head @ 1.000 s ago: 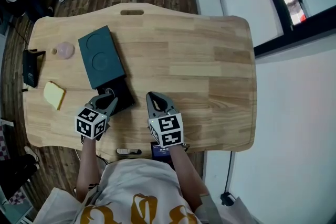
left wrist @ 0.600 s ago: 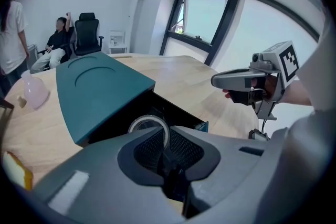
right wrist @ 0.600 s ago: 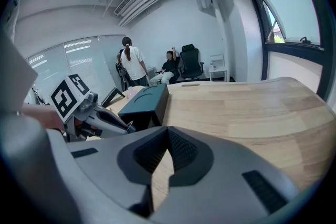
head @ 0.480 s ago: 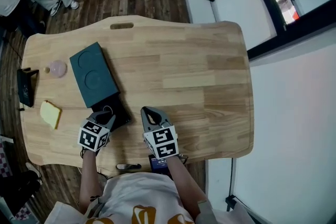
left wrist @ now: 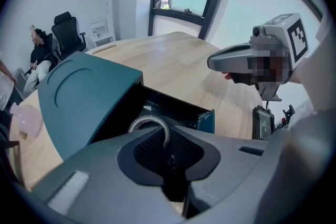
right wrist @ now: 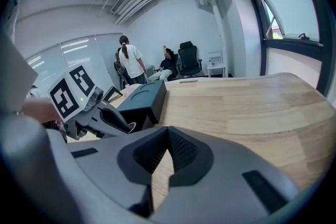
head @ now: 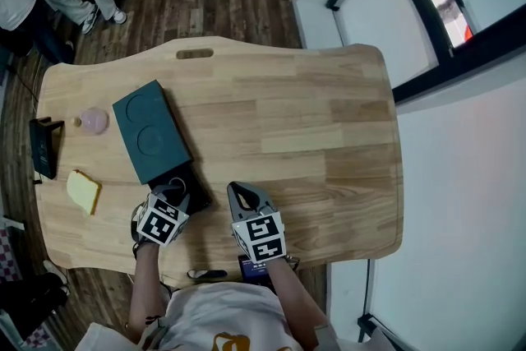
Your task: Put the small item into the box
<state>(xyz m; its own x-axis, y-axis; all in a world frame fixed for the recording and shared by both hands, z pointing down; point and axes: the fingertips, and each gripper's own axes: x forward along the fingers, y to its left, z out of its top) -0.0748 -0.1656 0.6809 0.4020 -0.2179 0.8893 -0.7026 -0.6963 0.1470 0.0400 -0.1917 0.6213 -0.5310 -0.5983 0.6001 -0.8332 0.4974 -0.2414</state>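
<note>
Table (head: 312, 119) of pale wood, seen from above. Along the left edge: black device (head: 44, 146) and pink disc (head: 94, 121), with yellow block (head: 83, 191) nearer the near-left corner. Next right is teal box (head: 146, 130), lying at a slant, its black compartment (head: 196, 195) open toward the near edge.

At that compartment, left hand-held gripper (head: 174, 191), jaws clamped on small ring (left wrist: 148, 119), silvery, held edge-on. The left gripper view puts the ring over the dark opening, just beside the teal shell. Whether it touches the compartment floor cannot be told. Further right, near the near edge, right hand-held gripper (head: 239, 195), jaw tips together, nothing between them, bare wood beyond. Dark slab (head: 255, 263) at the near edge, by the person's body.

Judgement: the item is at the box, release not yet made.

Risks:
- Ring on edge could roll or bounce once let go and hop the low front wall onto the table. Likely cause: opening too high, or with the gripper tilted.
- Ring may cling to one textured pad and drop off-line.
- A nudge from the jaws could push the compartment in or skew the box, since nothing braces it. The right hand-held gripper looks free to steady it.

Writing: black-and-white square markers on both cubes only. Pale print on the slab is too small to read. No brand visible on the box.
</note>
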